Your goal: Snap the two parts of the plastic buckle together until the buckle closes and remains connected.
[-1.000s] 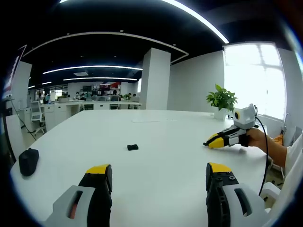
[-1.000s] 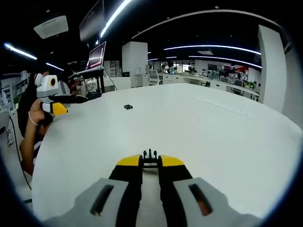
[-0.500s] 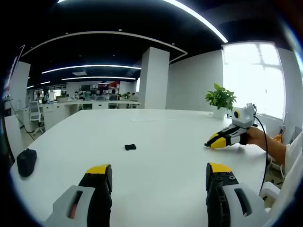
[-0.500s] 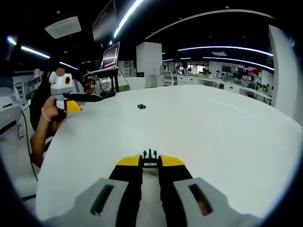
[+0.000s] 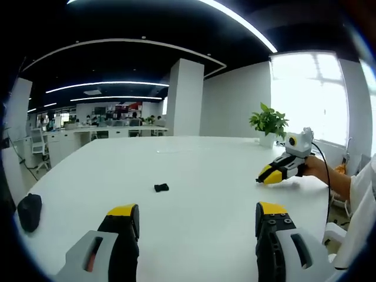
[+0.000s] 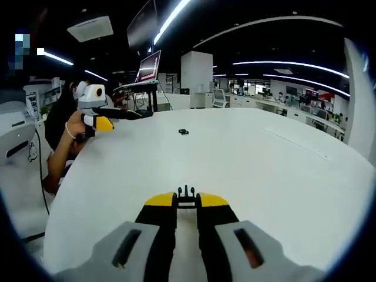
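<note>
While the right gripper (image 6: 187, 200) has its yellow-tipped jaws pressed nearly together, they pinch a small black buckle part (image 6: 186, 196) betw. the tips; its prongs stick up just past the yellow pads. That gripper sits low over the white table (image 6: 247, 164), w/ bare tabletop ahead of it.

Left gripper (image 5: 197, 214) has its jaws spread wide apart, nothing betw. them, only white surface showing in the gap. It hovers above the near edge of the table (image 5: 194, 170).

Other buckle part (image 5: 161, 188) lies loose on the tabletop ahead of the left jaws, a bit left of centre, well apart from both grippers. In the right gripper view the same piece (image 6: 183, 131) is a tiny dark speck far across the table; shape too small to tell, prob. the socket half.

Further out: in the left gripper view the right gripper (image 5: 271, 173) comes in from the right, held by a hand (image 5: 317, 169), tips down near the surface. In the right gripper view the left gripper (image 6: 103, 123) shows at far left, held by a hand (image 6: 75, 124), at the table edge. A dark rounded object (image 5: 29, 211) rests near the table's left edge in the left gripper view. A potted plant (image 5: 268, 123) stands at the far side by a bright window (image 5: 305, 94). A monitor (image 6: 150, 66) on a stand is behind the table in the right gripper view; open office w/ desks and ceiling light strips beyond.
</note>
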A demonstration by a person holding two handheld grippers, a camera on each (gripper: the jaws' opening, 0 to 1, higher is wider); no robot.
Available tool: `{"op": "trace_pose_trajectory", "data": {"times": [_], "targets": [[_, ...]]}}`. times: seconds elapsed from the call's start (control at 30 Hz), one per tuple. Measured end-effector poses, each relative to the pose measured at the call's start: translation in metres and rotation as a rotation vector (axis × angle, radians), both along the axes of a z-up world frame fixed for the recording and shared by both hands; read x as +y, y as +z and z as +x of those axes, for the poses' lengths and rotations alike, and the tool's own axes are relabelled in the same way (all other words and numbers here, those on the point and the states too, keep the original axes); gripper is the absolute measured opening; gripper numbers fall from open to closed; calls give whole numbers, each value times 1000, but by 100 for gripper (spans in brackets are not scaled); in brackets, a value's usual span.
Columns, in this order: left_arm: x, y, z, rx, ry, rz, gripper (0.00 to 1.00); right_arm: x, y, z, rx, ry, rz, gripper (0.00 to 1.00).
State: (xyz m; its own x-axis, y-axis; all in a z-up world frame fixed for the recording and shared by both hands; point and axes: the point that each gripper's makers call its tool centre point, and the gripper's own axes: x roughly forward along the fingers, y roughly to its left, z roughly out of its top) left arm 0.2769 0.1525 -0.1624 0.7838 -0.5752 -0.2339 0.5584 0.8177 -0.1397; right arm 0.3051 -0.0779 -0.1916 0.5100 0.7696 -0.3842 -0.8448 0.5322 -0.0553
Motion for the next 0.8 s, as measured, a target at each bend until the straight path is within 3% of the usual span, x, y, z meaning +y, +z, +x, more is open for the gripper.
{"op": "trace_pose_trajectory", "data": {"times": [0.37,0.47,0.57,0.8], "targets": [[-4,3,23,-26,-57,-22,84,1,-3,-3,9,3,-8,12],[-14,14,26,-74,-116,-74,86,2,-3,-3,9,6,-11,12],[-15,20,30,-84,-132,-112,85,2,-3,-3,9,10,-14,12],[-18,25,38,-110,-186,-91,86,5,-1,-5,-1,21,-21,12]]}}
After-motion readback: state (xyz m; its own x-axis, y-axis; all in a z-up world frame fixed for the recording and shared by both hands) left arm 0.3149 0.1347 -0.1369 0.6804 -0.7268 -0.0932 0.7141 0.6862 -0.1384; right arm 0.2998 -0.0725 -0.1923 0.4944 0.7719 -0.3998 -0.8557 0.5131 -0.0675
